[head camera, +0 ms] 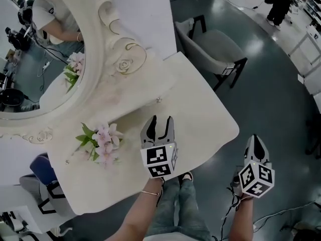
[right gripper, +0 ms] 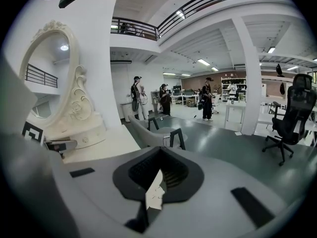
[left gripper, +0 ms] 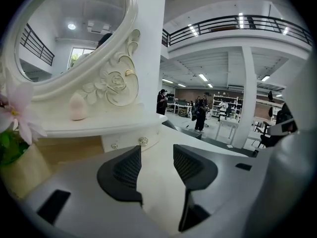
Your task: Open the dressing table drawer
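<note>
Fingers: left gripper (left gripper: 156, 157) apart | right gripper (right gripper: 158, 166) closed | drawer knob (left gripper: 143, 141) ahead of left, seemingly untouched

Pink flowers (head camera: 102, 141), grey chair (head camera: 214, 46), dark floor (head camera: 273, 102)

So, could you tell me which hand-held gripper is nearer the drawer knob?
Left. The left hand-held gripper hovers over the tabletop facing the drawer knob; the right hand-held gripper hangs beyond its edge.

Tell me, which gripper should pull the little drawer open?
The left gripper, probably: its jaws are apart and it points at the drawer knob. The right gripper is shut and hangs beyond the table, farther away.
</note>
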Demonstrator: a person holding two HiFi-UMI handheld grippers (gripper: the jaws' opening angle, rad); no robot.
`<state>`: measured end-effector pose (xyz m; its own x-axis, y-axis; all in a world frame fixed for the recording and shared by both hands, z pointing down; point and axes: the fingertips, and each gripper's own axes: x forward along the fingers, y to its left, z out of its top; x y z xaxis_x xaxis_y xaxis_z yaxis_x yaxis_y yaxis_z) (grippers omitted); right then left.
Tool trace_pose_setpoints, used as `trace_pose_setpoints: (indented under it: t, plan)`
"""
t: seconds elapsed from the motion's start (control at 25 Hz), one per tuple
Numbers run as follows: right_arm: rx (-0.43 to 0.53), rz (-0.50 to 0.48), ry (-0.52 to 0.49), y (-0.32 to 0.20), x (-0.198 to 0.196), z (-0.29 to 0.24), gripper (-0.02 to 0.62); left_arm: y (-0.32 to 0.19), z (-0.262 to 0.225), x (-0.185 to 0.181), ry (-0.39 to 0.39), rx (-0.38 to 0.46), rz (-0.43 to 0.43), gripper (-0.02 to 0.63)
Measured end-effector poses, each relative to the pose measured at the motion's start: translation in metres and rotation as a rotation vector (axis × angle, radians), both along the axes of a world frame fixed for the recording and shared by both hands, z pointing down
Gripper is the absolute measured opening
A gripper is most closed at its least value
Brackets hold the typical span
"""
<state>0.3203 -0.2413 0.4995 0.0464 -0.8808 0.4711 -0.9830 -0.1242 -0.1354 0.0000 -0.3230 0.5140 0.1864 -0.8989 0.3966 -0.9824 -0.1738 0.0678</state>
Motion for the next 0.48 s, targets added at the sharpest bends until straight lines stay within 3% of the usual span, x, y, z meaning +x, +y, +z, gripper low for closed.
trace_pose_setpoints:
  t: [0.48]
  plan:
    - [-0.012, -0.017, -0.019, -0.023, -0.002, 0.016, 0.006, -0.024, 0.016, -0.005, -0.039, -0.008, -0.056, 0.201]
